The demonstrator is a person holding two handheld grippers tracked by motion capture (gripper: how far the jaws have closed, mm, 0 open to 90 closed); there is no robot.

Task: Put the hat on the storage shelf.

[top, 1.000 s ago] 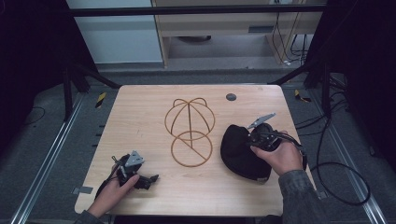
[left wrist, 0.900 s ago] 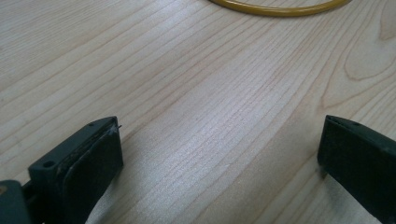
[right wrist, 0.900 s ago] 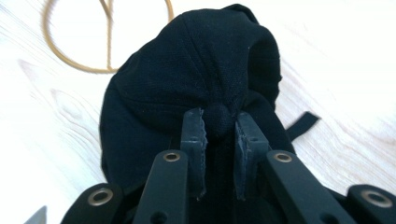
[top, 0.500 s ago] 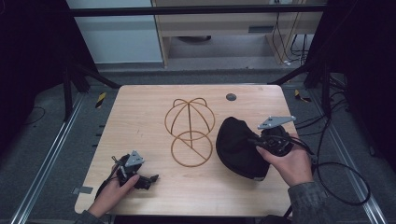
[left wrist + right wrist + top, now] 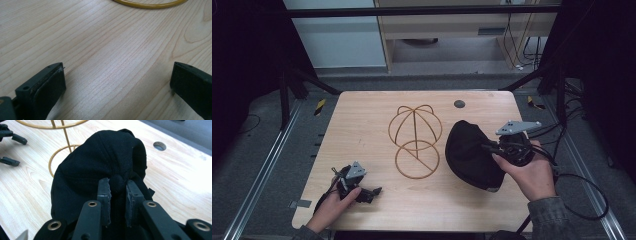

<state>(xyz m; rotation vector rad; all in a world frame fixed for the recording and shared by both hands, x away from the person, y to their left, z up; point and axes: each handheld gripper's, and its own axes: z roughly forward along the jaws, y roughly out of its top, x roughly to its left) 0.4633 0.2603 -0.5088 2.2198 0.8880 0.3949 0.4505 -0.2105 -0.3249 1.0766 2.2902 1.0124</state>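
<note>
Right gripper view, right tool (image 5: 118, 203) pinching unmarked black cap (image 5: 100, 162)

Cap (image 5: 472, 152) right of wire stand (image 5: 415, 142), both on table (image 5: 362, 125).

The black cap (image 5: 100, 167) is matt woven cloth, the round gold stand (image 5: 414, 141) glossy metal wire, the pale table (image 5: 362, 125) smooth-grained wood.

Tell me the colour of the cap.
Black; the cap shows best in the right gripper view.
</note>
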